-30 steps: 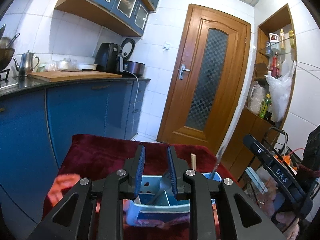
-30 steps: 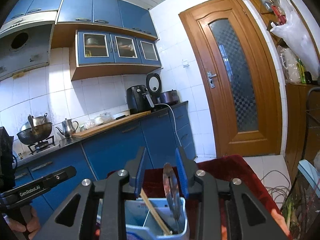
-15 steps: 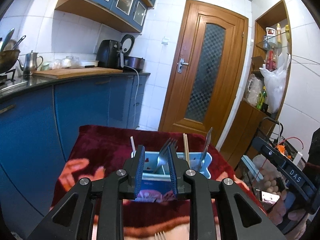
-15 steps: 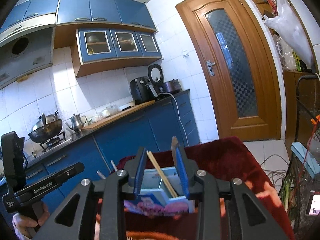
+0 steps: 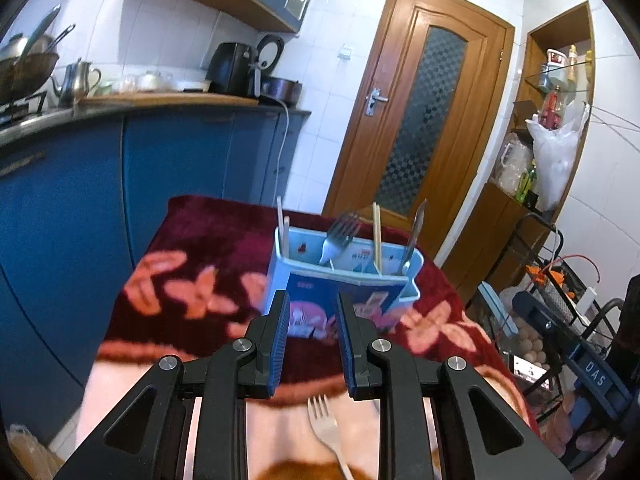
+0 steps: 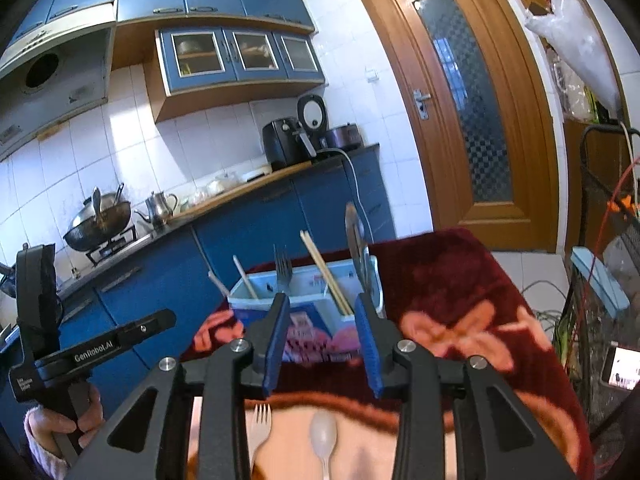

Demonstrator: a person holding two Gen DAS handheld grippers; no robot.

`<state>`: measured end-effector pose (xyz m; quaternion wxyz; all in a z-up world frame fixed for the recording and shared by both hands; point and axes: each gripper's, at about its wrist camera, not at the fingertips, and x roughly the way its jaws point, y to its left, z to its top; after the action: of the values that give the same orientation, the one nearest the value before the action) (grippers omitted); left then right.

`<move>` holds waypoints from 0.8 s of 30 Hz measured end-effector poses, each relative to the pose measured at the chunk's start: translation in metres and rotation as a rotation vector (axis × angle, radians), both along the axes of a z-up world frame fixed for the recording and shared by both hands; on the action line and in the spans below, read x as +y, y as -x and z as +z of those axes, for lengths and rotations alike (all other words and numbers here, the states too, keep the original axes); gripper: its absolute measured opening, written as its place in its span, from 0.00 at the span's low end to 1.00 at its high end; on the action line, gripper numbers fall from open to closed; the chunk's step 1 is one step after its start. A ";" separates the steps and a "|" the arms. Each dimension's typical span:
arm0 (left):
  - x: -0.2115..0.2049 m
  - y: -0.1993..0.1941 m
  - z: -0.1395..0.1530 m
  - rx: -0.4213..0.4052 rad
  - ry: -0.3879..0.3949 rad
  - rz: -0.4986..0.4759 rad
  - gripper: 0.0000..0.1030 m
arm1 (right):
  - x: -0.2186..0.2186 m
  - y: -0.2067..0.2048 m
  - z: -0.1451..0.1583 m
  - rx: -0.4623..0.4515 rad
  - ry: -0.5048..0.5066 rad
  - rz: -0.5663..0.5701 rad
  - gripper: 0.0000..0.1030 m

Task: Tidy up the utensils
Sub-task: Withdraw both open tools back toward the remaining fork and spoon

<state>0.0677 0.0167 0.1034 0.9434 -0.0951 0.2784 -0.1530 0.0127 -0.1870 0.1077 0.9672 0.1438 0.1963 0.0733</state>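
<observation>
Kitchen: blue base cabinets (image 6: pixel 248 248) along the wall on your left, a wooden door (image 5: pixel 416 120) ahead, white tiles. The worktop (image 5: pixel 192 248) is wearing a dark red blanket with pink flowers and a pale border near you.

Count, from both wrist views: one light blue utensil caddy (image 5: pixel 344 276) standing upright on the blanket, mid-worktop. Standing in it: one metal fork (image 5: pixel 338 236), tines up; one pair of wooden chopsticks (image 6: pixel 326 272) leaning; one knife (image 6: pixel 358 248) at the right end; two pale sticks (image 6: pixel 244 276) at the left end, too blurred to name. Lying loose on the pale border, near you: one plastic fork (image 6: pixel 260 428) and one white plastic spoon (image 6: pixel 323 440), side by side, apart.

Your left gripper (image 5: pixel 310 344) is pointing down toward the caddy, fingers a narrow gap apart, nothing between them. Your right gripper (image 6: pixel 322 344) is angling the same way, its fingers having just been opening, somewhat wider, also empty. Your left hand (image 6: pixel 60 424), in a pink cuff, is gripping its handle at the lower left
</observation>
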 end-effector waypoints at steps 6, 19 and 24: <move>0.000 0.007 -0.016 0.058 -0.003 -0.002 0.23 | -0.004 0.009 -0.018 0.056 -0.008 0.001 0.37; -0.005 0.007 -0.061 0.208 -0.018 0.008 0.23 | -0.020 0.019 -0.058 0.166 -0.012 -0.027 0.39; -0.010 0.007 -0.071 0.249 -0.030 -0.001 0.23 | -0.026 0.019 -0.069 0.202 -0.010 -0.030 0.39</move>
<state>0.0606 0.0064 0.0324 0.9028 -0.0990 0.3957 -0.1363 -0.0059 -0.2133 0.0387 0.9427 0.1583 0.2904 0.0450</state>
